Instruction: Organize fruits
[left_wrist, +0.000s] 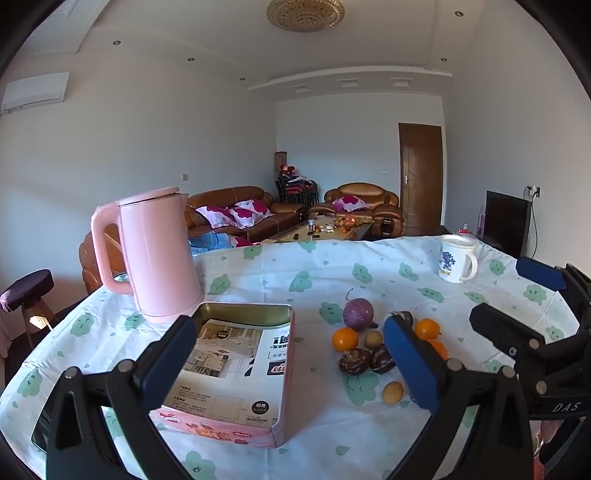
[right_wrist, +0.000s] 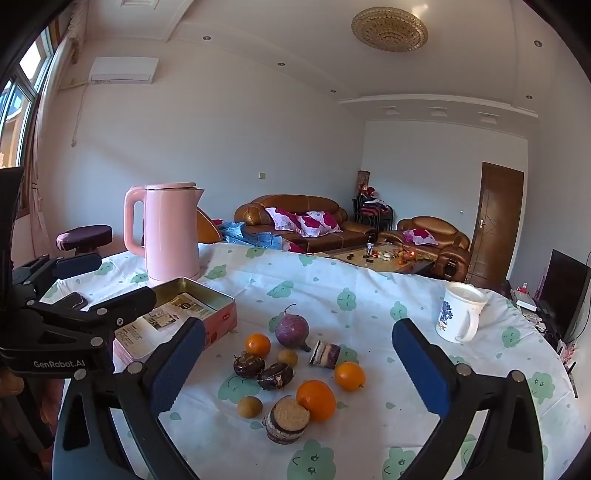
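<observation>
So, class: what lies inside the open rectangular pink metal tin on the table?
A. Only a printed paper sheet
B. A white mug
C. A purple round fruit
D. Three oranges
A: the open rectangular pink metal tin holds only a printed paper sheet; the fruits lie outside on the cloth.

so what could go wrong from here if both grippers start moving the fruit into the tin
1. The round fruits could roll: the oranges and small yellow fruits lie loose and close together on the tablecloth, so an open gripper closing on one may nudge its neighbours.
2. The pink kettle stands right behind the open tin; a reach over the tin might bump it.
3. The left gripper and right gripper are side by side near the fruit and could collide.
</observation>
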